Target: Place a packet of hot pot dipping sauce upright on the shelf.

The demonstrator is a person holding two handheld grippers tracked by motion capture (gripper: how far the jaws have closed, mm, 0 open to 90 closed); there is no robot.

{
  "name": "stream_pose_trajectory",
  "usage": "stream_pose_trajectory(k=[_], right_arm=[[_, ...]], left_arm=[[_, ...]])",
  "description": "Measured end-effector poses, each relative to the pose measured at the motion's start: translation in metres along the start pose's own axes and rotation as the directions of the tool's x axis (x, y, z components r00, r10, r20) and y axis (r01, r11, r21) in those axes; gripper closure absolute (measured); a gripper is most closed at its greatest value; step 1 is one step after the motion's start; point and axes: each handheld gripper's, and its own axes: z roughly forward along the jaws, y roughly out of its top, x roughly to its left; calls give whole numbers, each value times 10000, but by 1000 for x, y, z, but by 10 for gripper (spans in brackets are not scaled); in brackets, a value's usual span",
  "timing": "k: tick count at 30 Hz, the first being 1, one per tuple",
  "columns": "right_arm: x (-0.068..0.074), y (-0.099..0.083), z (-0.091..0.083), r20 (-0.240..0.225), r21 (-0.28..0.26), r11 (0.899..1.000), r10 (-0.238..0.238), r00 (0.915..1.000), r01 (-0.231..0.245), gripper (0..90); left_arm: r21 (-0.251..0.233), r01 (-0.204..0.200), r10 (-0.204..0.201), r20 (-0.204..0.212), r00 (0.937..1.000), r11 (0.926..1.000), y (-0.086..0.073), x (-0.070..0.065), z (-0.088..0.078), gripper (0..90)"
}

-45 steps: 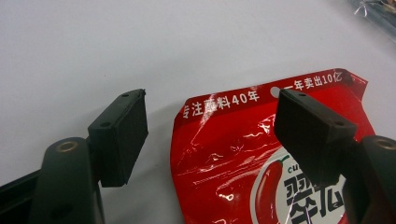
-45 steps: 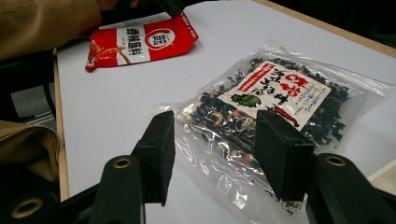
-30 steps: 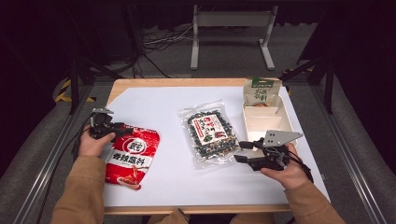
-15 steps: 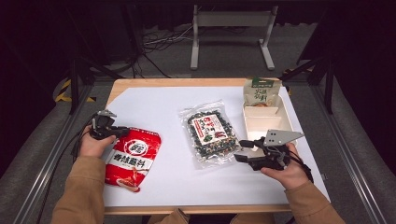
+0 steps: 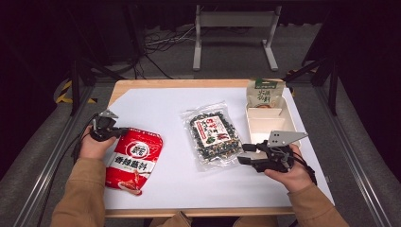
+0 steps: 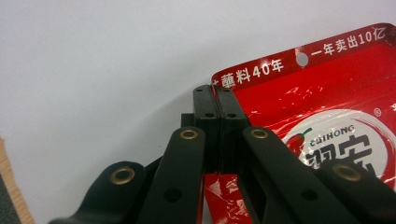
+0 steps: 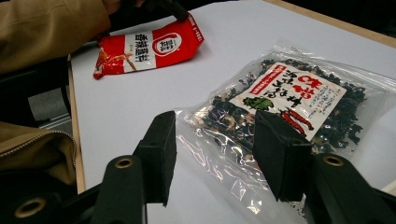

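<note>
Table (image 5: 156, 101): white sheet over a wooden top, carrying every item below.
Red sauce packet (image 5: 135, 160): lies flat at the left, white Chinese lettering; its top corner sits at the left gripper.
Clear snack bag (image 5: 213, 134): lies mid-table, dark mixed contents under a printed label; its near transparent edge runs between the right gripper's pads (image 7: 161, 149).
White tray (image 5: 267, 124): far right, just behind the right gripper; a green-topped pouch (image 5: 265, 92) leans at its far end.
Right gripper (image 5: 247, 153): jaws spread, just been narrowing, not pressing the bag.
Left gripper (image 6: 219, 126): jaws pressed together, pinching the red packet's top edge.
</note>
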Motion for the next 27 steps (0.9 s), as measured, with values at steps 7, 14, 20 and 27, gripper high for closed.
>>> stream_pose_trajectory(k=[7,14,20,27], right_arm=[[3,3,1,142,9,9994,-356,9993,356,496],[8,9,4,136,32,9985,-548,9984,548,489],[10,13,7,36,-2,9975,-711,9975,711,484],[9,17,11,-79,0,9969,-785,9969,785,482]], left_arm=[[-143,-223,222,-74,9997,9996,3,-4,-13,892],[-410,-163,162,-10,9999,9990,4,-10,-33,893],[-770,-3,12,112,9999,9970,2,-14,-51,897],[-1225,-69,65,-32,10000,9924,2,-22,-72,898]])
